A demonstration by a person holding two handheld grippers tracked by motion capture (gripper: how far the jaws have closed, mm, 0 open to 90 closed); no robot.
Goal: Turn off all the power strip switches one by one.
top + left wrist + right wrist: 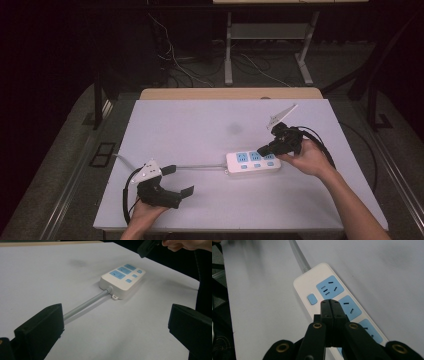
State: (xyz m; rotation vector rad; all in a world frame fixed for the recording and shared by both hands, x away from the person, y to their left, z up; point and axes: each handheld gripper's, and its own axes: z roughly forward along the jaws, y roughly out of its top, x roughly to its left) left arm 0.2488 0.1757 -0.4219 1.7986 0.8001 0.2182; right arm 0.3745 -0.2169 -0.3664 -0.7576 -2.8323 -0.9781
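High view: white power strip (253, 162) lying right of centre on the pale matte desk (200, 125), right gripper (263, 149) poised over its far end, left gripper (181, 181) lower left, fingers spread. Left gripper view: stiff grey cord (85, 305) trailing toward lower left; could drag the light strip. Right gripper view: fingers (327, 312) pressed together, empty, above smooth blue switches; might slip off glossy plastic.

Right gripper (331, 305) pressed together, perhaps above power strip (317, 286) middle.
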